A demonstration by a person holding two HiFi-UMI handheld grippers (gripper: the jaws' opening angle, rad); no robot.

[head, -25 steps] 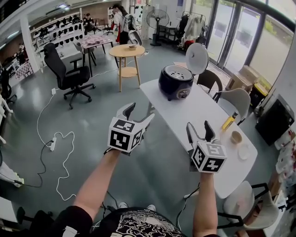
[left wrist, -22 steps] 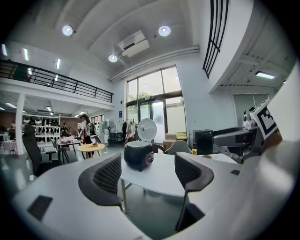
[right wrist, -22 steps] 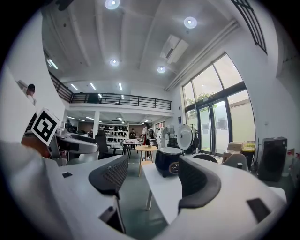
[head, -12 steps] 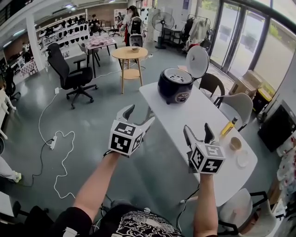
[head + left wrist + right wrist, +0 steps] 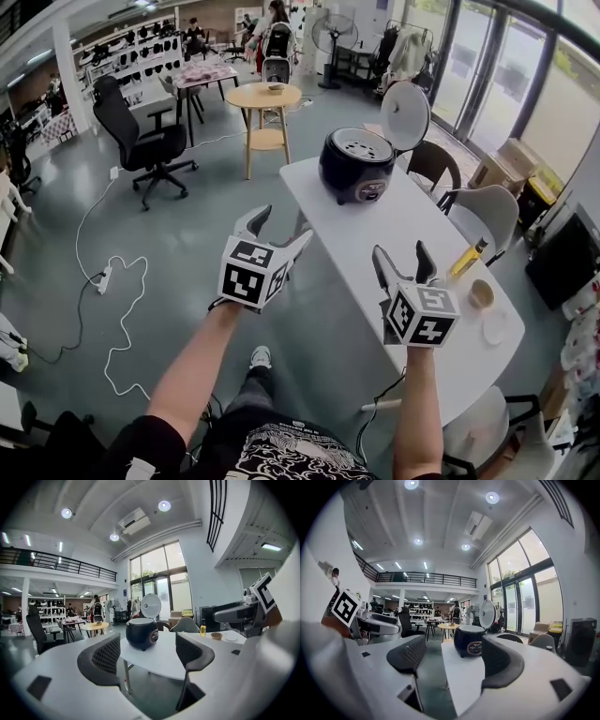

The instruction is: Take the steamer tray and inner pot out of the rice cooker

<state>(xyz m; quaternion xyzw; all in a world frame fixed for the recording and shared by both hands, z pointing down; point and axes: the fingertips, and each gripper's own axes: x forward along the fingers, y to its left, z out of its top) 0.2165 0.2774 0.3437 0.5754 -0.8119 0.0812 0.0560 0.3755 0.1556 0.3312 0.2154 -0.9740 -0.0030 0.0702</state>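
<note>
**Rice cooker [image 5: 357, 166], far end of the white table [image 5: 394, 244].** It stands upright on its base near the table's far corner, well apart from both of my grippers. The body is round, so its only real axis is the vertical one. Its front panel faces down the table, roughly toward me. The lid [image 5: 405, 104] is swung up on the far-right side and stands open. The steamer tray [image 5: 361, 145] lies flat across the mouth with its perforated face up. The inner pot should sit beneath it; I cannot see it.

**Change over the last second.** Both pairs of jaws have been opening and now stand wide. In the head view the floor has slid back under me, a shoe [image 5: 262, 356] has come into sight, and the cooker looks slightly larger. I judge this to be the approach: nothing has been lifted yet, and the tray must come out before the pot.

**Left gripper [image 5: 281, 228].** It is over the floor beside the table's near-left edge. Its jaws are spread and nothing is between them. Its own view frames the cooker in the gap, far off.

**Right gripper [image 5: 401, 253].** It is above the table's middle, with its jaws equally spread and empty, and it points level at the cooker.

**Periphery.** A bottle [image 5: 466, 260], a small cup [image 5: 481, 293] and a saucer [image 5: 494, 328] sit toward the near-right end, clear of my path.
</note>
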